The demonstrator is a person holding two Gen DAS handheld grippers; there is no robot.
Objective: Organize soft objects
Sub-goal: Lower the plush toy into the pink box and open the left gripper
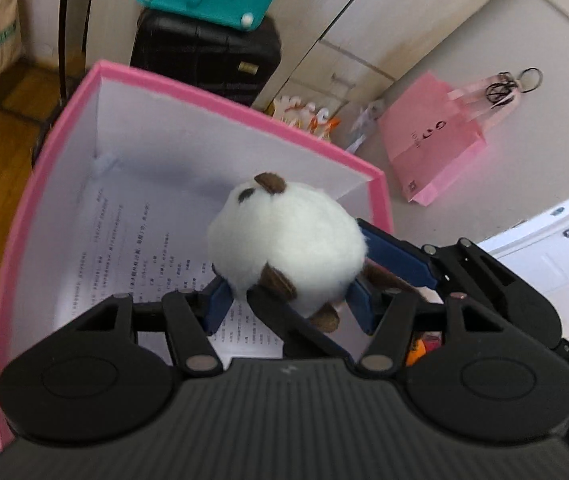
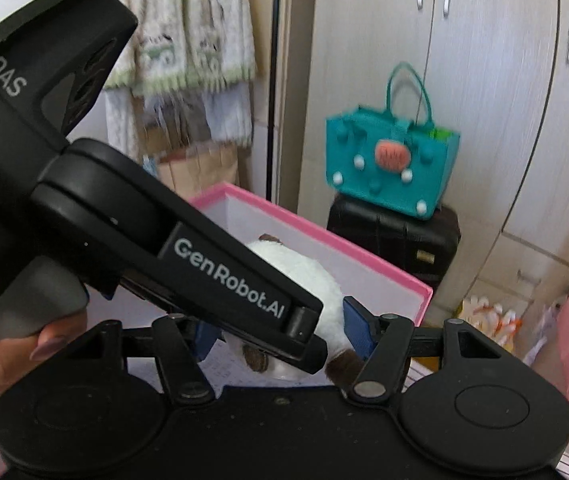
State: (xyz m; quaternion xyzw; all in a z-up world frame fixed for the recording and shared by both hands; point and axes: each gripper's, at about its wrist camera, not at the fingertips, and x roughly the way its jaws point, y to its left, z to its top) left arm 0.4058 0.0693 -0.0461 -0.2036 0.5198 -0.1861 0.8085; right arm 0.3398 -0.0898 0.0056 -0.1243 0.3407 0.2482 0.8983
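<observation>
- White plush toy [image 1: 284, 240] with brown ears and patches hung inside the open top of the pink box [image 1: 220, 96], clear of the box bottom.
- Your left hand-held gripper [image 1: 289, 292] had it. Jaws were about half open, and the blue pads [image 1: 218, 302] pressed into both sides of the fur at the toy's lower half.
- Your right hand-held gripper [image 2: 283, 326] came in from the right, over the box's right wall.
- One of its blue pads [image 2: 358, 322] sat against the toy's right flank, by a brown patch. The left hand-held gripper's body blocked the opposite pad.
- Its jaws stood wide with the toy between them. I couldn't tell whether they were actually clamping it.
- The left hand-held gripper crossed the right wrist view diagonally from upper left. Your left hand [image 2: 0, 344] was wrapped around its grey handle.
- The box had white inner walls. A printed paper sheet [image 1: 124, 248] lay flat on its bottom, under the toy.
- A small white fluff tuft [image 1: 104, 162] sat in the far left corner of the box.
- Behind the box, a teal felt bag [image 2: 388, 168] sat on top of a black suitcase [image 2: 388, 240], in front of the wardrobe doors [image 2: 484, 60].
- A pink paper bag [image 1: 432, 136] was off to the right of the box, well apart from it.
- Both views had slight motion blur in the background.
</observation>
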